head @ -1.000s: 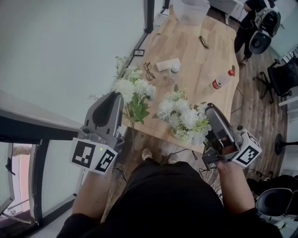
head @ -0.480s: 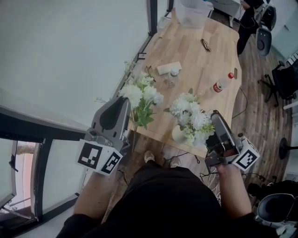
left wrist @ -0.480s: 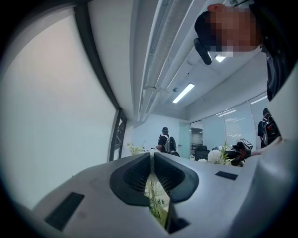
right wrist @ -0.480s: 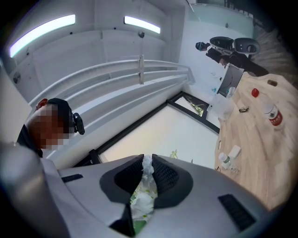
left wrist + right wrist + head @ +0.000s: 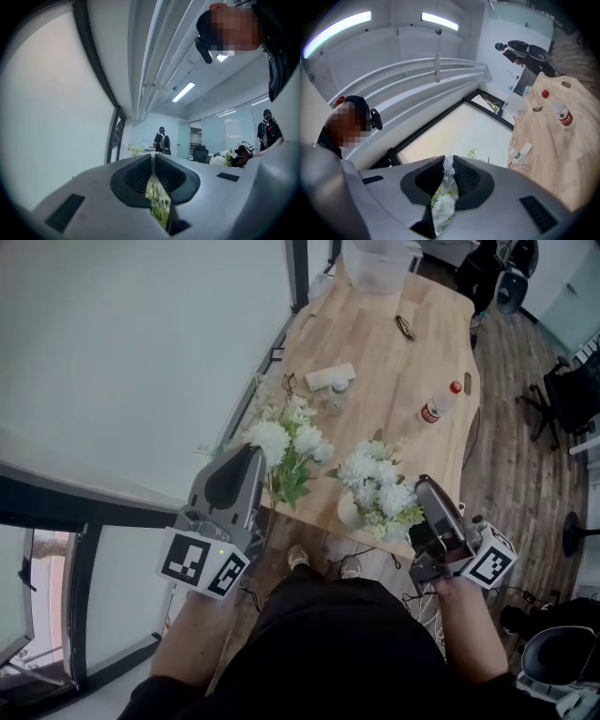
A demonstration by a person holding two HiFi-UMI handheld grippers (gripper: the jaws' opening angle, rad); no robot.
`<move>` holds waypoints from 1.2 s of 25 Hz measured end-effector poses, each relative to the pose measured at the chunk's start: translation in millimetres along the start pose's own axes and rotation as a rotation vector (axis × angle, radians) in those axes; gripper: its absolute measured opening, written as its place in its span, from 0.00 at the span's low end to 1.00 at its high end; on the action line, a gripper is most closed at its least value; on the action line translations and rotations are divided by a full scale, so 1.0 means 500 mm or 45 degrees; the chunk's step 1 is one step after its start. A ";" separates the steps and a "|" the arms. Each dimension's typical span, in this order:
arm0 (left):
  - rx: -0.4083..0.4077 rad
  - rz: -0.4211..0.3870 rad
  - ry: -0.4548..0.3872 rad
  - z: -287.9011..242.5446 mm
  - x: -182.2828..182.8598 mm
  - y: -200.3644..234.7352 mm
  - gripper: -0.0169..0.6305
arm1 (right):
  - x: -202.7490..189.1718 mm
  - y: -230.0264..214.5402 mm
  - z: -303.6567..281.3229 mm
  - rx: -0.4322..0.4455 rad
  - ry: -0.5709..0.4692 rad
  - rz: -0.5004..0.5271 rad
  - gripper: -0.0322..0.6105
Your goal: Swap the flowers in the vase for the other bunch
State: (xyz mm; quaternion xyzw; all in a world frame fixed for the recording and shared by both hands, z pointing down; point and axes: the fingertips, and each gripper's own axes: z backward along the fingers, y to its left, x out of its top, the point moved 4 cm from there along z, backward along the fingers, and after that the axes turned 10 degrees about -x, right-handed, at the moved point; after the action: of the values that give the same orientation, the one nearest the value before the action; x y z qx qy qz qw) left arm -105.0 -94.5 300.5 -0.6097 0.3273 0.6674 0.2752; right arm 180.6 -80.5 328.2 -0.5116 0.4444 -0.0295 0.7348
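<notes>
Two bunches of white flowers are in play, one per claw. The left claw [image 5: 250, 456] is closed tight on the green stems of the left bunch [image 5: 286, 440], which it holds over the near left corner of the bench [image 5: 403, 362], close to the pale wall. The right claw [image 5: 424, 486] is clamped on the right bunch [image 5: 380, 488], with white petals and leaves pinched between its jaws. There is one white vase [image 5: 348, 513] at the near edge of the bench, directly under that right bunch; I cannot tell whether the stems sit inside it.

Further along the bench lie one red-capped bottle [image 5: 437, 407], one small clear bottle [image 5: 337, 390], one white pack [image 5: 328, 376] and one translucent tub [image 5: 378, 263] at the far end. Nothing stands between the bunches and the vase.
</notes>
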 end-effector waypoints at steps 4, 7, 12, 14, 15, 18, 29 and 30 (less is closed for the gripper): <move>-0.008 0.011 0.034 -0.004 -0.013 -0.012 0.07 | -0.014 -0.018 0.007 0.001 0.028 -0.044 0.16; -0.010 0.017 0.057 -0.010 -0.021 -0.016 0.07 | -0.026 -0.036 0.011 -0.008 0.049 -0.110 0.16; -0.002 0.022 0.079 -0.020 -0.031 -0.016 0.07 | -0.038 -0.064 0.014 -0.050 0.075 -0.114 0.16; -0.009 0.027 0.093 -0.023 -0.036 -0.018 0.07 | -0.043 -0.073 0.015 -0.069 0.086 -0.115 0.16; -0.014 0.030 0.100 -0.024 -0.039 -0.020 0.07 | -0.045 -0.078 0.014 -0.078 0.093 -0.117 0.16; -0.019 0.040 0.113 -0.023 -0.052 -0.026 0.07 | -0.054 -0.095 0.020 -0.101 0.111 -0.126 0.16; -0.009 0.053 0.160 -0.025 -0.091 -0.031 0.07 | -0.091 -0.146 0.037 -0.166 0.162 -0.134 0.16; -0.011 0.044 0.163 -0.026 -0.092 -0.033 0.07 | -0.094 -0.152 0.039 -0.174 0.166 -0.126 0.16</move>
State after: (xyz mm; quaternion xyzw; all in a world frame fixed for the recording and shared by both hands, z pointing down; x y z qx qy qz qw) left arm -79.5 -92.7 344.0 -0.6466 0.3519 0.6330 0.2394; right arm 196.9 -79.0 417.9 -0.5790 0.4662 -0.0686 0.6654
